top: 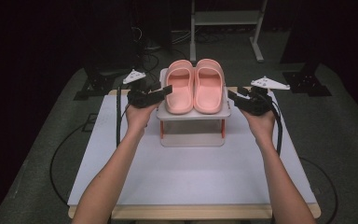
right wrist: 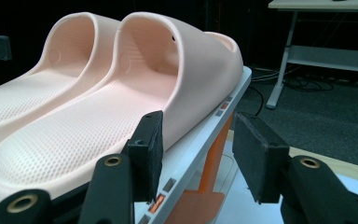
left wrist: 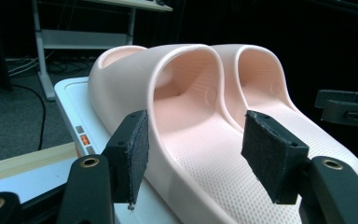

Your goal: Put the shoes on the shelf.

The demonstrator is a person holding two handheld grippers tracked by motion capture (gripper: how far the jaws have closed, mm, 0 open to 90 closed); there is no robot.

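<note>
- High view: you are holding the left gripper (top: 165, 89) just beside the left edge of the white rack (top: 193, 113), and the right gripper (top: 233, 95) just beside its right edge. The two pink slippers (top: 195, 86) are sitting side by side on the rack's top shelf, toes pointing to the far edge of the desk (top: 191, 172). The rack is standing near the desk's far edge, midway across.
- Left gripper view: your left gripper (left wrist: 193, 149) is standing with jaws apart, pads clear of the left slipper (left wrist: 186, 116). Its outer side wall is lying between the pads, untouched. The right slipper (left wrist: 265, 93) is pressing up against it on the far side.
- Right gripper view: your right gripper (right wrist: 198, 158) is also gaping, nothing pinched. The near pad is sitting just beside the right slipper (right wrist: 135, 102) wall; the other is hanging off the rack's edge (right wrist: 223, 112), over the orange leg (right wrist: 214, 154).
- Risks, as I judge them: closing now, the right jaws may be catching the shelf edge instead of the slipper, tipping the rack. The soft wall may be folding and slipping out of a shallow pinch. Lifting one slipper may be dragging its neighbour off the shelf.
</note>
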